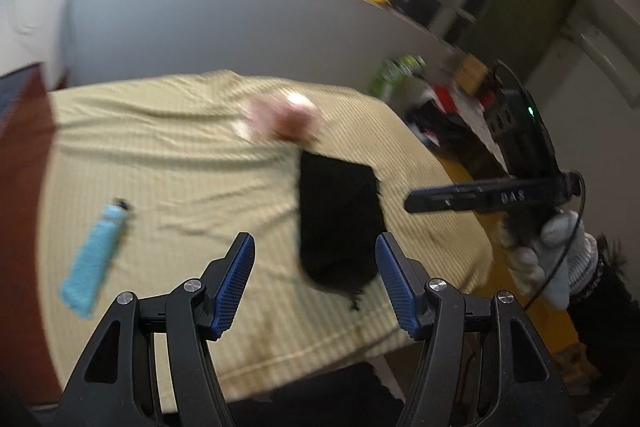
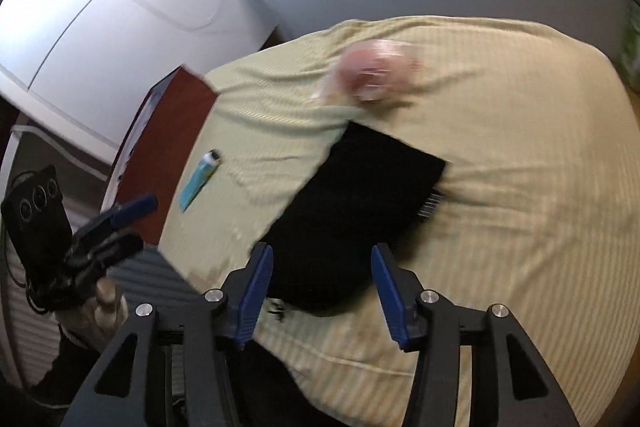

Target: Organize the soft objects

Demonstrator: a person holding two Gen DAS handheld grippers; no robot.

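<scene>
A black folded cloth (image 1: pixel 338 223) lies flat on the pale yellow striped tablecloth (image 1: pixel 180 155); it also shows in the right wrist view (image 2: pixel 352 211). A blurred pink and white soft object (image 1: pixel 282 119) sits just beyond it, and shows in the right wrist view (image 2: pixel 374 71) too. A light blue tube (image 1: pixel 94 261) lies to the left, seen also in the right wrist view (image 2: pixel 200 179). My left gripper (image 1: pixel 315 281) is open and empty above the cloth's near end. My right gripper (image 2: pixel 322 297) is open and empty over the cloth's near edge.
The right gripper's body (image 1: pixel 488 199) hangs at the table's right side in a gloved hand. The left gripper (image 2: pixel 116 227) is off the table's left edge. A red-brown panel (image 2: pixel 168 155) borders the left. Clutter (image 1: pixel 440 95) lies on the floor to the right.
</scene>
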